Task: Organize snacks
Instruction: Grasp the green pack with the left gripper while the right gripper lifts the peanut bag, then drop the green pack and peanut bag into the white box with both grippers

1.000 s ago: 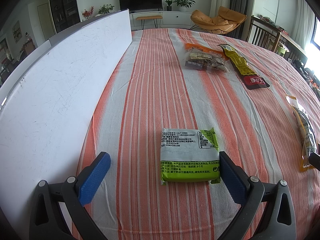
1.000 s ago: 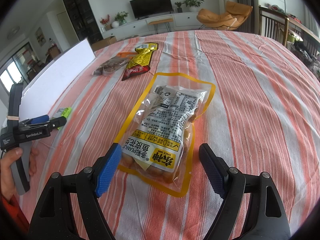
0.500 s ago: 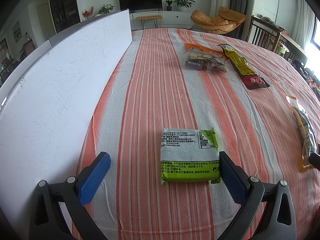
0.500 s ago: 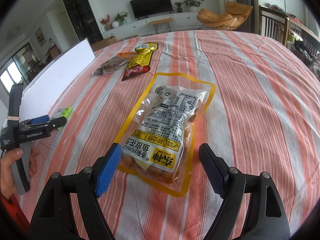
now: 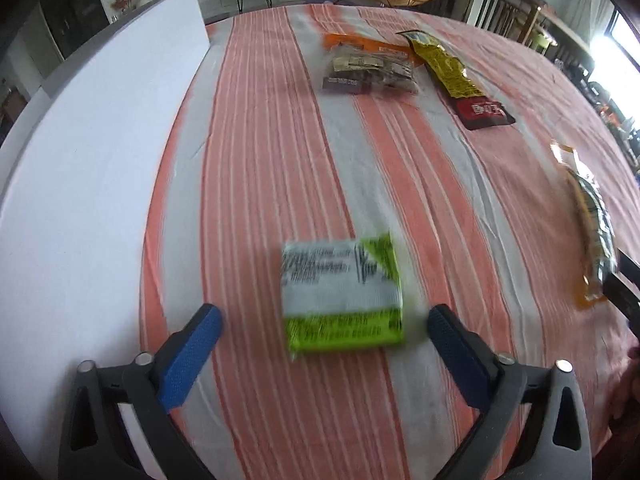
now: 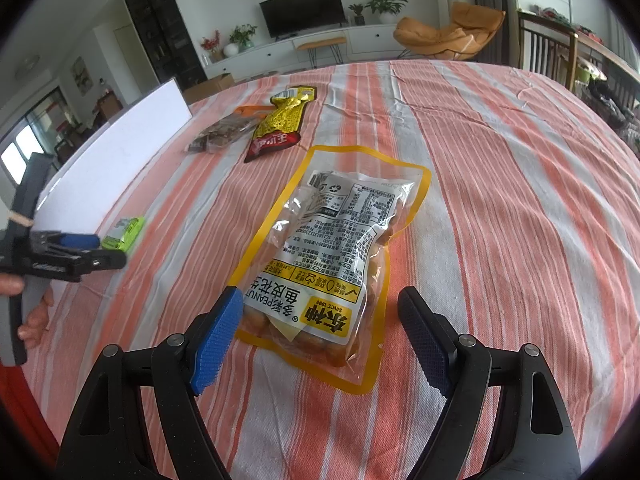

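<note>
White board (image 5: 92, 184) flanks green packet (image 5: 342, 296); peanut bag (image 6: 332, 256) apart.

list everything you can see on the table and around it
green packet: 1, lime green and white, flat on the cloth between the left gripper's fingers
peanut bag: 1, clear with yellow border, in front of the right gripper
yellow pouch: 1, yellow and dark red, far side
clear packet: 1, clear with brown contents, beside the yellow pouch
tablecloth: 1, orange and white stripes
white board: 1, white, along the table's left edge
armchair: 1, orange, background
TV: 1, black, back wall
left hand-held gripper: 1, black with blue pads, open
right hand-held gripper: 1, black with blue pads, open
</note>
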The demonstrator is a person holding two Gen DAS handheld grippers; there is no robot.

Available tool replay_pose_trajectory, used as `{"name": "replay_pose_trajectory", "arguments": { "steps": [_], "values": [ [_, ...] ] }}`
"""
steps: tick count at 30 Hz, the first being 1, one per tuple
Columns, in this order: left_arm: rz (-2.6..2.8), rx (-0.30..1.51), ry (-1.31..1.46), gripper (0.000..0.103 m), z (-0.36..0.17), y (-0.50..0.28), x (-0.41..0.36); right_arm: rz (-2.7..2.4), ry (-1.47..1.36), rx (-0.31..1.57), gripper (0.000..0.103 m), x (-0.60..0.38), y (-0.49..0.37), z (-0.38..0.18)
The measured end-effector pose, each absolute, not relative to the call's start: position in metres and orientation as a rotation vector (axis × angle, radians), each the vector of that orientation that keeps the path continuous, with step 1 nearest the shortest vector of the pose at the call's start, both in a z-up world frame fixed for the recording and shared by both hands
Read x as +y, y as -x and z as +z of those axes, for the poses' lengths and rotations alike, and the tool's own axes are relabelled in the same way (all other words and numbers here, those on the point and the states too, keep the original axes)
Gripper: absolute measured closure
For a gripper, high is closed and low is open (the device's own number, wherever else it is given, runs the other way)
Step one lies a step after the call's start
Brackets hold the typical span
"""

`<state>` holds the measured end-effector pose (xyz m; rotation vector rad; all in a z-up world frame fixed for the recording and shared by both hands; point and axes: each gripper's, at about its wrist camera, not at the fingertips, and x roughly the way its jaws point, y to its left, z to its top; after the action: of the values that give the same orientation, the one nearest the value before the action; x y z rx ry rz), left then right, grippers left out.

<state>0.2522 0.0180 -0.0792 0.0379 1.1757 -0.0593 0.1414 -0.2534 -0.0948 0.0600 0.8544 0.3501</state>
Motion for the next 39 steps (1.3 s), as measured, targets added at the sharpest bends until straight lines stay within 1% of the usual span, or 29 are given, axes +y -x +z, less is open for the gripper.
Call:
{"name": "replay_pose_trajectory", "arguments": {
  "steps": [1,2,3,4,7,8,9,11,13,14,15,17,18,19,20,21,25,28,31,34,35,36,37,38,39],
  "values": [
    [-0.059,1.154,-0.034,0.022,-0.076,-0.253,0.017,0.362,-0.081,0.859,0.021,-0.256,-0.141,-0.093],
    [-0.071,1.132,-0.029,0.048,-0.072,-0.252,0.016,0.380,-0.128,0.877,0.021,-0.261,-0.141,-0.090],
    [-0.079,1.125,-0.033,0.052,-0.069,-0.252,0.014,0.392,-0.168,0.890,0.021,-0.265,-0.142,-0.086],
    [-0.088,1.129,-0.040,0.052,-0.070,-0.252,0.012,0.389,-0.214,0.903,0.021,-0.271,-0.144,-0.078],
    [-0.093,1.093,-0.032,0.053,-0.071,-0.243,0.016,0.317,-0.276,0.932,0.021,-0.283,-0.160,-0.045],
    [-0.088,1.082,0.006,0.053,-0.071,-0.239,0.022,0.288,-0.288,0.963,0.021,-0.284,-0.168,-0.039],
    [-0.084,1.068,0.051,0.053,-0.071,-0.232,0.028,0.249,-0.295,1.036,0.021,-0.282,-0.182,-0.039],
    [-0.080,1.049,0.106,0.053,-0.066,-0.228,0.033,0.210,-0.284,1.181,0.021,-0.269,-0.205,-0.052],
    [-0.087,1.028,0.150,0.053,-0.061,-0.221,0.038,0.205,-0.218,1.240,0.021,-0.246,-0.217,-0.066],
    [-0.097,1.011,0.173,0.053,-0.056,-0.214,0.040,0.200,-0.164,1.268,0.020,-0.228,-0.222,-0.075],
    [-0.105,0.999,0.187,0.053,-0.052,-0.209,0.041,0.185,-0.107,1.296,0.014,-0.216,-0.224,-0.084],
    [-0.139,0.961,0.216,0.053,-0.038,-0.198,0.044,0.150,0.140,1.288,0.018,-0.181,-0.225,-0.091],
    [-0.152,0.943,0.221,0.053,-0.030,-0.193,0.046,0.156,0.171,1.266,0.024,-0.176,-0.223,-0.090],
    [-0.166,0.921,0.231,0.053,-0.022,-0.187,0.049,0.164,0.154,1.266,0.027,-0.177,-0.222,-0.089],
    [-0.184,0.897,0.255,0.053,-0.011,-0.180,0.054,0.161,0.129,1.270,0.035,-0.181,-0.220,-0.086],
    [-0.198,0.882,0.280,0.053,-0.003,-0.175,0.061,0.174,0.084,1.271,0.038,-0.189,-0.218,-0.082],
    [-0.219,0.820,0.360,0.053,0.032,-0.160,0.095,0.292,-0.148,1.245,0.038,-0.208,-0.207,-0.058],
    [-0.150,0.766,0.359,0.053,0.063,-0.152,0.138,0.450,-0.312,1.182,0.038,-0.188,-0.200,-0.018],
    [-0.031,0.747,0.359,0.052,0.078,-0.151,0.188,0.663,-0.351,1.112,0.038,-0.120,-0.194,0.038],
    [0.085,0.749,0.375,0.051,0.082,-0.147,0.234,0.854,-0.283,1.065,0.037,-0.028,-0.181,0.082],
    [0.165,0.753,0.365,0.049,0.080,-0.144,0.250,0.912,-0.251,1.055,0.035,0.009,-0.175,0.090],
    [0.249,0.767,0.353,0.040,0.075,-0.140,0.264,0.943,-0.227,1.046,0.030,0.036,-0.169,0.093],
    [0.304,0.789,0.349,0.032,0.071,-0.138,0.275,0.957,-0.203,1.037,0.029,0.060,-0.164,0.096],
    [0.341,0.807,0.348,0.019,0.067,-0.135,0.284,0.965,-0.176,1.027,0.027,0.083,-0.160,0.097],
    [0.379,0.816,0.352,0.018,0.062,-0.129,0.295,0.973,-0.128,1.024,0.024,0.112,-0.155,0.096]
  ]
}}
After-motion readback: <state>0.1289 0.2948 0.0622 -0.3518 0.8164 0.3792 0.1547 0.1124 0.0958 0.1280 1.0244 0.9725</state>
